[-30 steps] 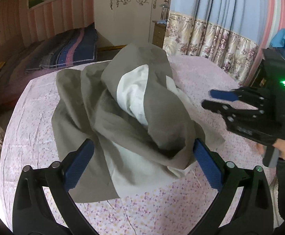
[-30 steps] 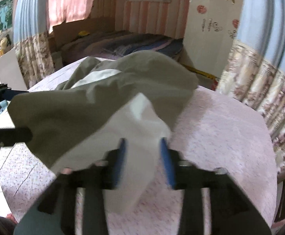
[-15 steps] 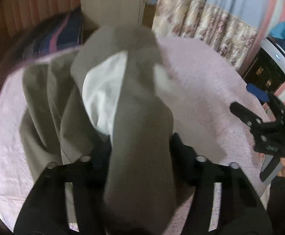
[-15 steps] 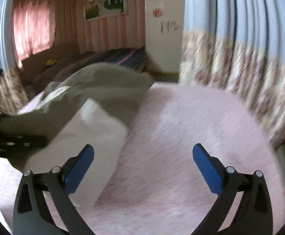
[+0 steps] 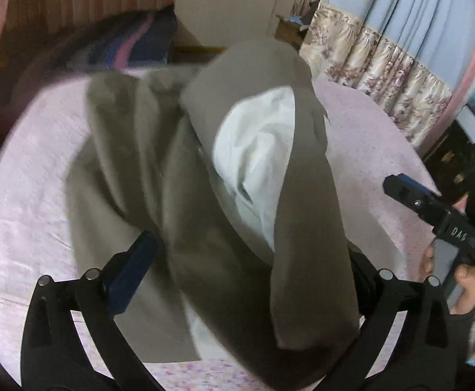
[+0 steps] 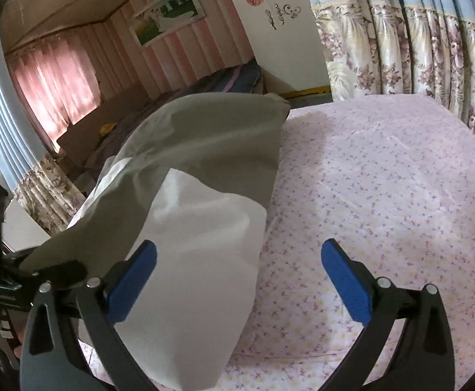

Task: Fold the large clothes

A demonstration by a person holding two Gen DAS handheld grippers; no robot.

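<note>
A large grey-olive garment (image 5: pixel 159 176) with a white lining (image 5: pixel 257 150) lies bunched on a table with a pink floral cloth (image 5: pixel 25 215). My left gripper (image 5: pixel 247 270) stands wide open with a thick fold of the garment lying between its fingers; the right finger is hidden under cloth. My right gripper (image 6: pixel 237 277) is open and empty over the pink cloth, with the garment (image 6: pixel 211 137) and its white lining (image 6: pixel 198 260) by its left finger. The right gripper also shows at the right edge of the left wrist view (image 5: pixel 433 208).
A bed with a dark striped blanket (image 5: pixel 113 45) stands behind the table. Floral curtains (image 6: pixel 416 49) hang at the right. A dark cabinet (image 5: pixel 449 150) stands by the table's right side. The pink cloth (image 6: pixel 384 179) stretches to the right of the garment.
My right gripper has let go of the white lining, opened wide and drawn away to the right. My left gripper closed in on the garment fold, then opened wide around it.
</note>
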